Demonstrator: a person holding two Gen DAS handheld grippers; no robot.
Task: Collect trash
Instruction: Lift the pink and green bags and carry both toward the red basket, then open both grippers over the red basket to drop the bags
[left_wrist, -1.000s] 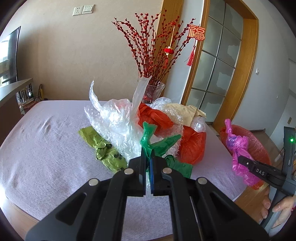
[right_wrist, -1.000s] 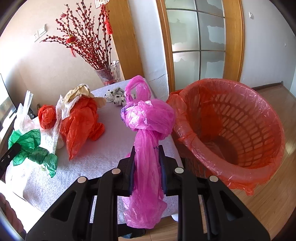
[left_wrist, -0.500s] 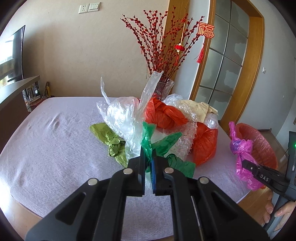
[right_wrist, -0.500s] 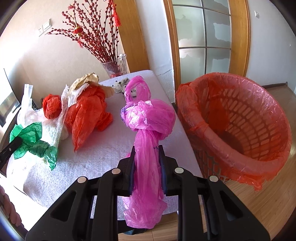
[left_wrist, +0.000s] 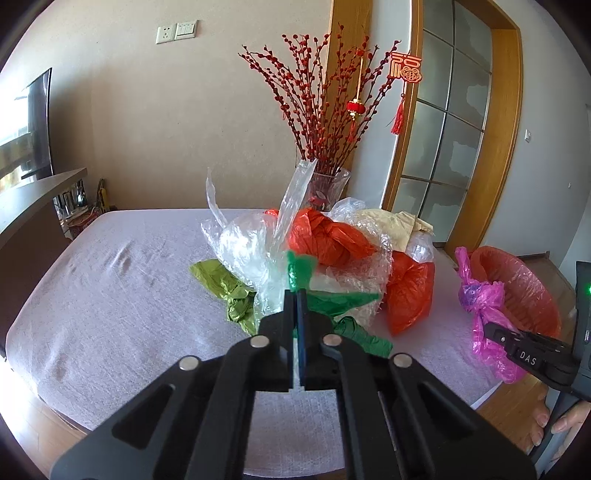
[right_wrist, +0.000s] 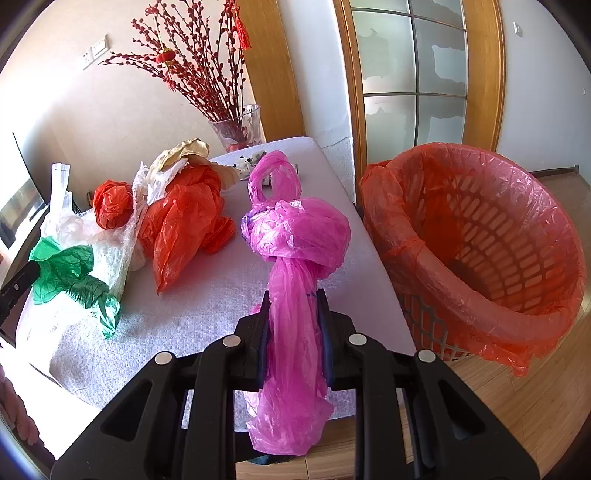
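Note:
My left gripper (left_wrist: 295, 295) is over the table's near side, its jaws closing tight on a strip of the green bag (left_wrist: 334, 301). The strip's tip sticks up above the fingertips. The rest of that bag trails on the cloth, and the right wrist view shows it as the green bag (right_wrist: 62, 269). My right gripper (right_wrist: 291, 299) is shut on the neck of a knotted pink bag (right_wrist: 295, 236), held up at the table's edge. Beside it on the floor stands the red-lined basket (right_wrist: 480, 306). The left wrist view shows the pink bag (left_wrist: 480, 295) in front of the basket (left_wrist: 532, 288).
On the white-clothed table (left_wrist: 110, 295) lies a heap of bags: clear plastic (left_wrist: 247, 247), two red ones (left_wrist: 328, 240) (left_wrist: 410, 291), an olive one (left_wrist: 229, 288) and a beige one (left_wrist: 391, 225). A glass vase of red branches (left_wrist: 325, 192) stands behind. A hand (left_wrist: 561, 424) grips the right tool.
The left wrist view has tipped up and back a little, with the green bag still pinched. The right gripper keeps the pink bag in about the same place.

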